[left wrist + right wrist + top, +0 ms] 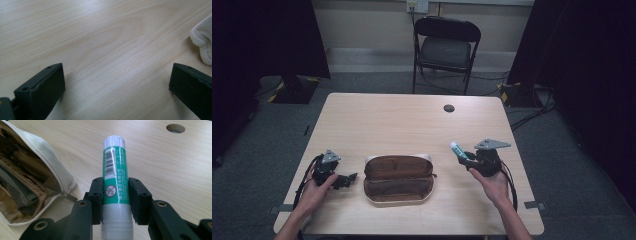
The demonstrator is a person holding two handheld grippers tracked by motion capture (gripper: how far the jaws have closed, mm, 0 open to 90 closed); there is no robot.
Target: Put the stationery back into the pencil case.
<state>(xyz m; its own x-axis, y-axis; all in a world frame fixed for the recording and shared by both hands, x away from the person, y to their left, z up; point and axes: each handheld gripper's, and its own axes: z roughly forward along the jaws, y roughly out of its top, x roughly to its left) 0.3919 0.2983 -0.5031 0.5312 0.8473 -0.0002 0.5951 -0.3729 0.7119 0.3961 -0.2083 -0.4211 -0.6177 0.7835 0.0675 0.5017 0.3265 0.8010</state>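
grippers: 2, left gripper (pixel 346 181) lower left of frame, right gripper (pixel 462 154) right of centre
glue stick (pixel 115 177): 1
pencil case (pixel 398 178): 1, lower centre
table (pixel 412 122): 1
cable hole (pixel 449 108): 1
folding chair (pixel 446 50): 1, top centre

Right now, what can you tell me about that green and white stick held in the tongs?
The glue stick is a round tube with a green printed label, a barcode, a small prohibition symbol, and white ends. It looks like plastic and appears capped. The right tongs clamp its middle from both sides, holding it above the table, beside the open pouch.
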